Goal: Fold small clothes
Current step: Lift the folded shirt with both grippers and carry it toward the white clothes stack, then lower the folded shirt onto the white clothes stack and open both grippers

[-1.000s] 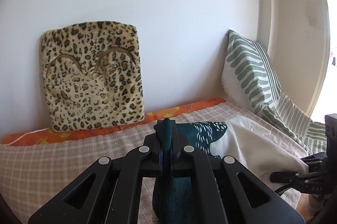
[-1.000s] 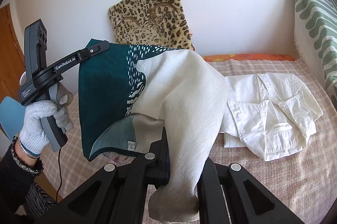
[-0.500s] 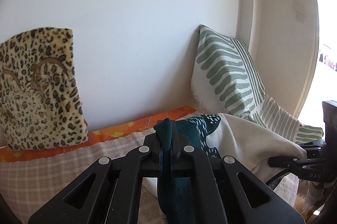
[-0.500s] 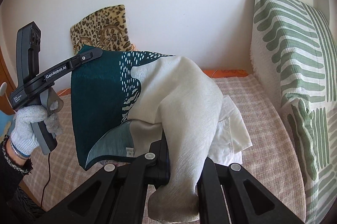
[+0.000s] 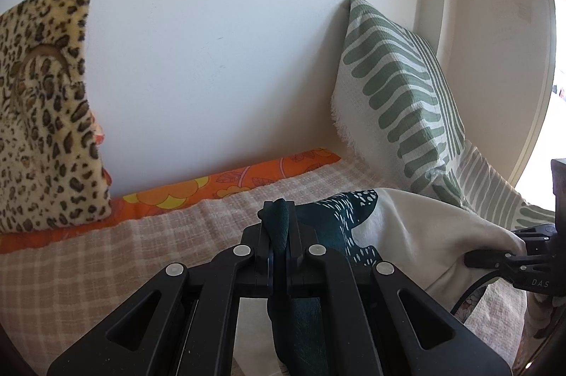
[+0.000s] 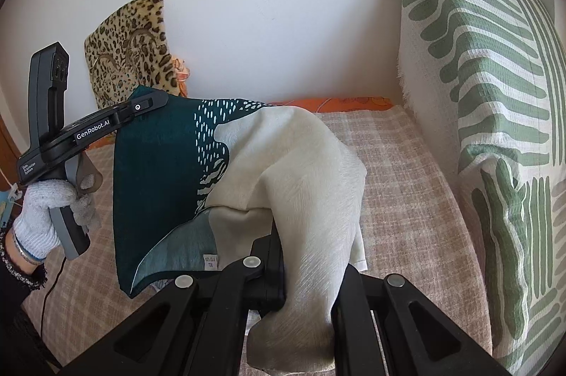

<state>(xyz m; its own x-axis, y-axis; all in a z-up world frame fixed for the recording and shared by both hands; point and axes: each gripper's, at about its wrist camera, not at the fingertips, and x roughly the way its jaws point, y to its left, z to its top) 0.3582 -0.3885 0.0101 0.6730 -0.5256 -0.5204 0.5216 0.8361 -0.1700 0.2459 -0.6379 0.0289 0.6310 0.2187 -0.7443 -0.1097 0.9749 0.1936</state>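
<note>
In the left wrist view, the left gripper [image 5: 279, 236] is pinching a dark teal corner of the cloth [image 5: 406, 227] between closed fingers, the fabric bunching up through the narrow gap and hanging below. The cloth is stretching rightward, teal giving way to cream, to the right gripper [image 5: 495, 257], which is clamping its far cream edge. It is hanging above the checked bedspread [image 5: 106, 255]. An orange floral sheet [image 5: 226, 179] is showing along the white wall [image 5: 212, 40], with a leopard-print cushion [image 5: 42, 114] leaning at the left and a green-striped pillow [image 5: 396, 89] at the right. The letters "DAS" are showing on the right gripper's body.

In the right wrist view, the right gripper [image 6: 307, 273] is holding the cream part of the cloth [image 6: 283, 171], which is draping over and between its closed fingers. The left gripper [image 6: 155, 100], in a white-gloved left hand [image 6: 46, 209], is gripping the teal corner high at the left, so the cloth is hanging spread between the two above the bedspread [image 6: 399, 185]. "GenRobot.AI" is reading on the left gripper; a small tag on the cloth's lower hem is too small to read.
</note>
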